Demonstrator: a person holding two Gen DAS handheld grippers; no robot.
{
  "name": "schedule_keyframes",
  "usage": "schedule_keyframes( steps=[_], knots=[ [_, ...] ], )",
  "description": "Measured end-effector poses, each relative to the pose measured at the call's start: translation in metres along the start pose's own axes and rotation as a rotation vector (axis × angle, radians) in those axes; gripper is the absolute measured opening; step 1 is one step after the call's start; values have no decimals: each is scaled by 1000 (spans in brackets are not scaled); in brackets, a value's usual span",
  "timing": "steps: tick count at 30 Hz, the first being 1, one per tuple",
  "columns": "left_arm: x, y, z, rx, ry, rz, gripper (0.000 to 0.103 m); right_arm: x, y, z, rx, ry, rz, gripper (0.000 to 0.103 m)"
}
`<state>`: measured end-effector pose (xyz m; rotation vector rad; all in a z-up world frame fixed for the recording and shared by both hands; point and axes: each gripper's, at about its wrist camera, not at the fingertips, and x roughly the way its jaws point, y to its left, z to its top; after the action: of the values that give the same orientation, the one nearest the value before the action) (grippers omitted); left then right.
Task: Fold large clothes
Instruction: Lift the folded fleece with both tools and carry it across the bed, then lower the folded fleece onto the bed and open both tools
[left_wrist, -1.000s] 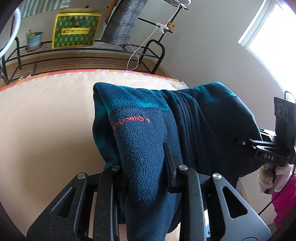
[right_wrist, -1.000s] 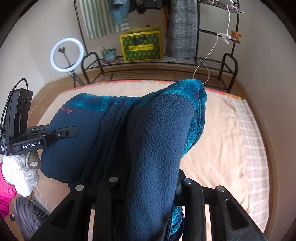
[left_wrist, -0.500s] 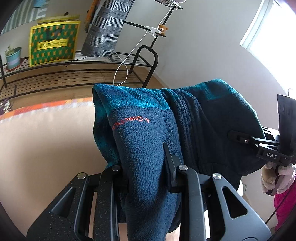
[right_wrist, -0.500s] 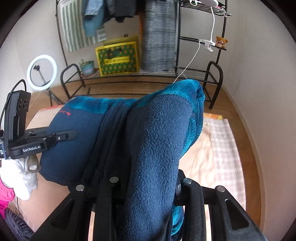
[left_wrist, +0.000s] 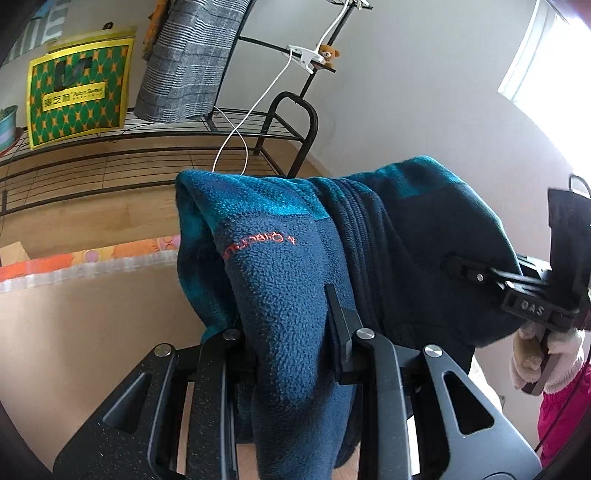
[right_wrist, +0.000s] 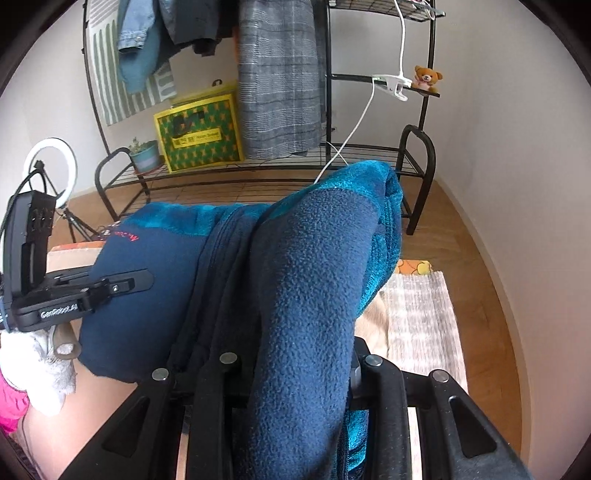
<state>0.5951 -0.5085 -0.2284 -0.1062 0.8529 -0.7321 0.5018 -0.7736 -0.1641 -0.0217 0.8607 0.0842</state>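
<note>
A navy and teal fleece jacket (left_wrist: 280, 266) with a red chest logo and a centre zip hangs between my two grippers, lifted above the beige mat (left_wrist: 81, 317). My left gripper (left_wrist: 288, 332) is shut on a thick fold of the fleece, which drapes down over its fingers. My right gripper (right_wrist: 291, 354) is shut on the other side of the same jacket (right_wrist: 310, 266). Each gripper shows in the other's view, the right one (left_wrist: 532, 299) at the right edge and the left one (right_wrist: 74, 291) at the left edge.
A black metal rack (right_wrist: 258, 173) stands behind the mat, holding a green and yellow bag (right_wrist: 199, 136), a potted plant (right_wrist: 146, 157) and hanging clothes (right_wrist: 277, 81). A ring light (right_wrist: 50, 166) stands at left. A checked cloth (right_wrist: 421, 325) lies at the mat's right edge.
Both grippers have raised and tilted up with the jacket held between them. The mat has dropped lower in both views and more of the rack and wall shows.
</note>
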Motion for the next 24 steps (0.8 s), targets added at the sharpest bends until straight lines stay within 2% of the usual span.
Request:
schedule_keyframes(
  steps=[7,9,11,12,13,14,15,16,17,18,20,24],
  knots=[
    [33,13,-9,-7,14,20,24,61,-32,-17,-5,62,-60,31],
    [39,23,-10,-14,34,27,25,80,-45,-27,25,82,-102,36],
    [46,41,-10,-65,55,19,33,90,-60,-34,83,89,-115,48],
    [48,49,-11,-92,58,10,40,95,-71,-38,135,78,-91,49],
    [51,58,-13,-122,61,1,52,96,-77,-40,162,65,-88,58],
    [52,63,-14,-132,61,8,60,96,-79,-41,173,62,-93,65],
    [54,66,-15,-134,57,21,70,98,-82,-42,176,64,-93,68],
    [54,68,-16,-131,55,36,74,98,-85,-43,187,66,-102,76],
    [53,68,-17,-133,52,35,74,97,-88,-44,206,67,-104,82],
    [51,68,-17,-138,52,32,74,96,-92,-45,227,68,-99,83],
    [44,66,-18,-130,50,41,74,90,-96,-45,254,60,-82,83],
    [26,56,-22,-66,41,86,74,75,-101,-52,275,66,-118,83]
  ],
)
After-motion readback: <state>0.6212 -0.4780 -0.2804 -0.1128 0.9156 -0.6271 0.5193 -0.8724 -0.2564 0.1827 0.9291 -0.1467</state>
